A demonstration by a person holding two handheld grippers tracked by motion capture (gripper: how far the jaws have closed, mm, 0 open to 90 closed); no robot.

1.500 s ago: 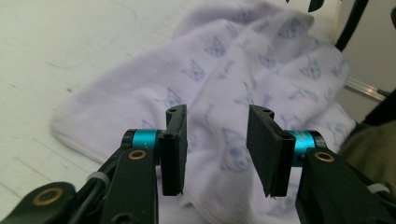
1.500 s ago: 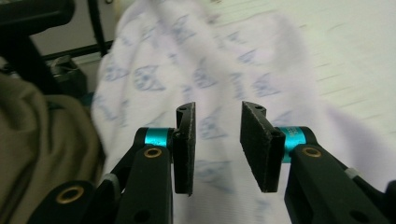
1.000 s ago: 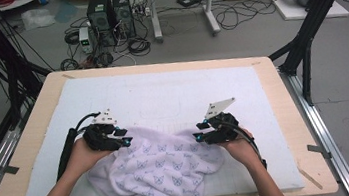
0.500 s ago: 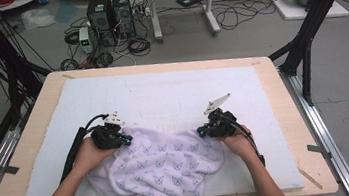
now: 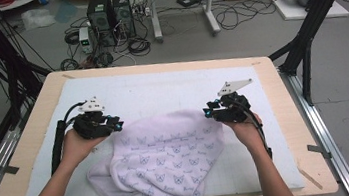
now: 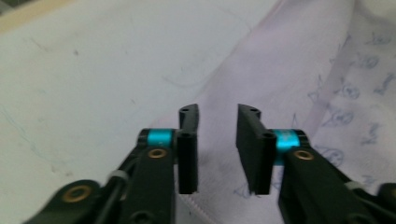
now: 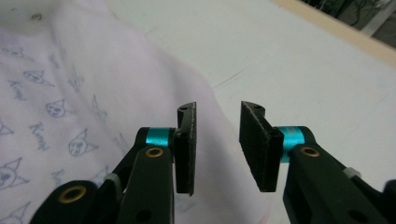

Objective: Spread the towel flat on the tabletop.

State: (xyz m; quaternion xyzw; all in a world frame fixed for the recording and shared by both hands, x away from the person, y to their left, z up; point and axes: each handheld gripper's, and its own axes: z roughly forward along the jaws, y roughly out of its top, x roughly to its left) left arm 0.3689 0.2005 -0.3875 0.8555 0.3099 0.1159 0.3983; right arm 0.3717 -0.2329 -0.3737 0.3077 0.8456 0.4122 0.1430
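A rumpled white cloth [image 5: 162, 155] printed with blue cat faces lies between both part-open, empty hand-held grippers.

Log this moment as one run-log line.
left claw: open, over cloth edge | right claw: open, over cloth edge | cloth: white, printed, rumpled on white mat | grasp: none yet

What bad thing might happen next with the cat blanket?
1. Both tools, left tool and right tool, have open jaws at the blanket edges, so a shallow pinch may slip off.
2. The blanket's near end hangs over the table edge and could slide off.
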